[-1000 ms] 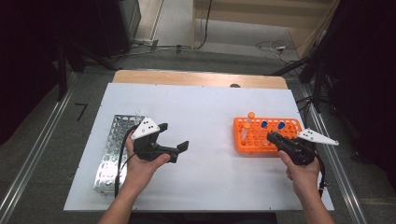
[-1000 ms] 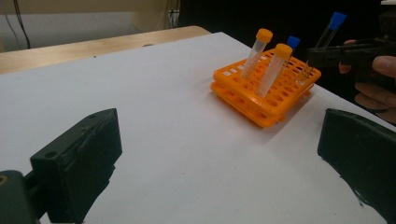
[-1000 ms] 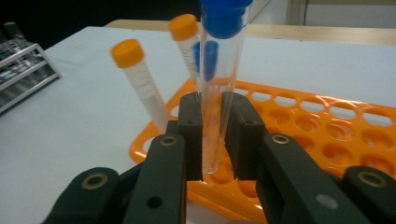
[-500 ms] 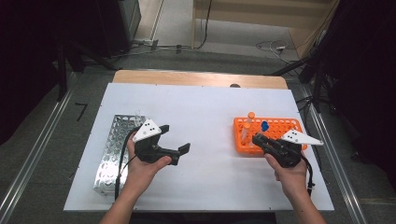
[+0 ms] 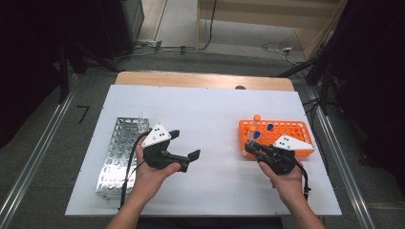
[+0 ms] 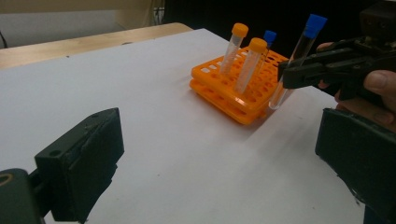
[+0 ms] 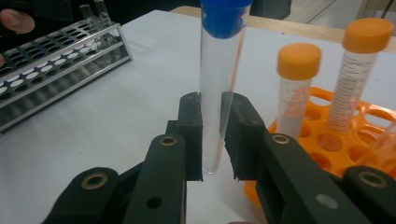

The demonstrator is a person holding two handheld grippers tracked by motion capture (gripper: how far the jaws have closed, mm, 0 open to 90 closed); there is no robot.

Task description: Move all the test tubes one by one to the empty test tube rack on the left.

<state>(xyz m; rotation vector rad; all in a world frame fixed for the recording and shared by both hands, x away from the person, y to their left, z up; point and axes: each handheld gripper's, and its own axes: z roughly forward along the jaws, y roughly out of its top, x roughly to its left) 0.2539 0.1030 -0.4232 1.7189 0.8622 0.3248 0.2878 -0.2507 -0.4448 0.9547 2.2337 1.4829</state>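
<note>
Blue-capped clear tube (image 7: 219,84); orange rack (image 5: 291,131) — orange-capped tubes (image 6: 250,65); silver perforated rack (image 5: 119,152)

No words, brands or numbers can be read. The orange-capped tube (image 7: 349,74) in the orange rack (image 7: 345,154) bears printed graduation marks, too small to read.
</note>
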